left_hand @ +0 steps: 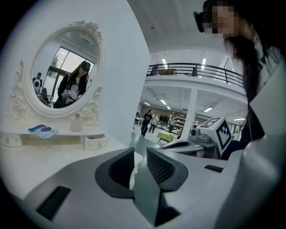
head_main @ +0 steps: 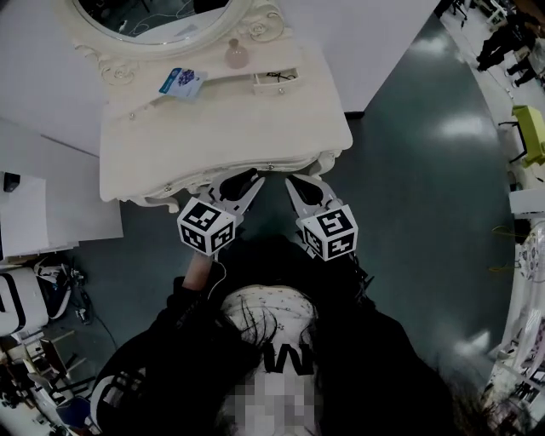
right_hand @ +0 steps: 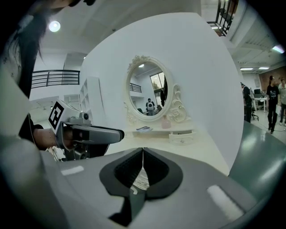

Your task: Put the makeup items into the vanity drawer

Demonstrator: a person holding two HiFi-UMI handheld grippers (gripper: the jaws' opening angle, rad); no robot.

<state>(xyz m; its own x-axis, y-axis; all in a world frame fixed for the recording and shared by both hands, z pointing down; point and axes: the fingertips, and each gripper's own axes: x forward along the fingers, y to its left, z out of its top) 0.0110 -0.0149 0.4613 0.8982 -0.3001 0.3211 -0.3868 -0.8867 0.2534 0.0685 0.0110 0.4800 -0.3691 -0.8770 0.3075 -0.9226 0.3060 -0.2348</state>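
1. Cream-white bench (head_main: pixel 221 128) carries the task's things on a raised shelf along its far edge, under the mirror (head_main: pixel 162 21); rest of the top is bare.
2. Pink bottle (head_main: pixel 236 55) stands upright near the middle of the far edge; blue packet (head_main: pixel 181 82) lies flat just left of it; both sit well apart from the grippers and are untouched.
3. Small drawer (head_main: pixel 275 82) is set in the shelf front just right of the bottle; it looks slightly pulled out in the head view, not certain; judged the destination, since it sits close beside the items.
4. Left gripper (left_hand: pixel 140 154): jaws a little apart, released; only floor and the bench's edge show through the gap; free to take the first item.
5. Right gripper (right_hand: pixel 142 154): jaws pressed together on nothing, clenched and empty; judged a travelling posture, not a grasp; it must open before any pick.
6. Both grippers hang side by side at the near edge, right of its middle, pointing toward the far edge; judged the approach stage, no item stowed yet.
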